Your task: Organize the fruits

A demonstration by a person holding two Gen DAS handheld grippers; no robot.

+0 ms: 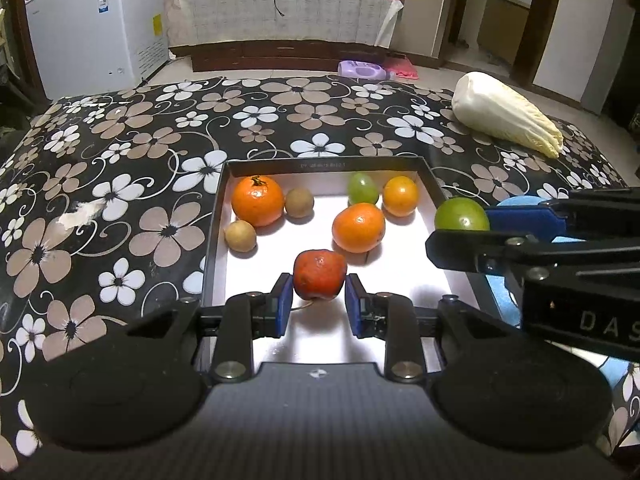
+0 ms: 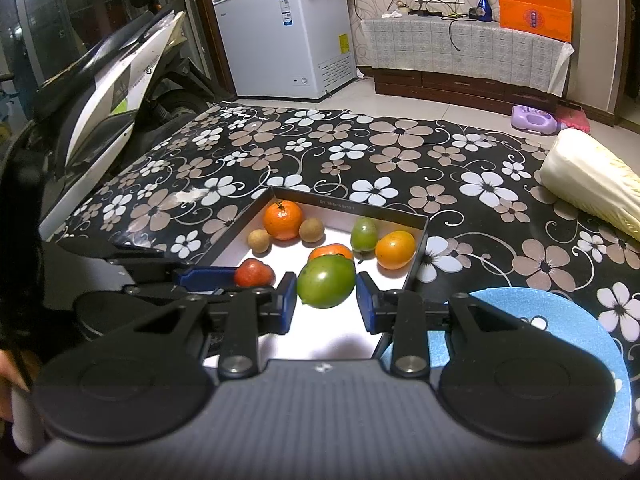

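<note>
Gripping a red fruit (image 1: 319,275) in the left gripper (image 1: 319,304) and a green fruit (image 2: 326,281) in the right gripper (image 2: 326,300), both hanging over the near end of the tray (image 1: 211,240) holding six other fruits.

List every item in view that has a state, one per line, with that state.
Left tongs: shut on the red fruit.
Red fruit: gripped, over the box.
Right tongs: shut on the green fruit.
Green fruit: gripped, over the box.
Box: open, six loose fruits inside.
Large orange: in the box, stem up.
Cabbage: lying on its side on the tablecloth.
Blue plate: flat beside the box, visible part bare.
</note>
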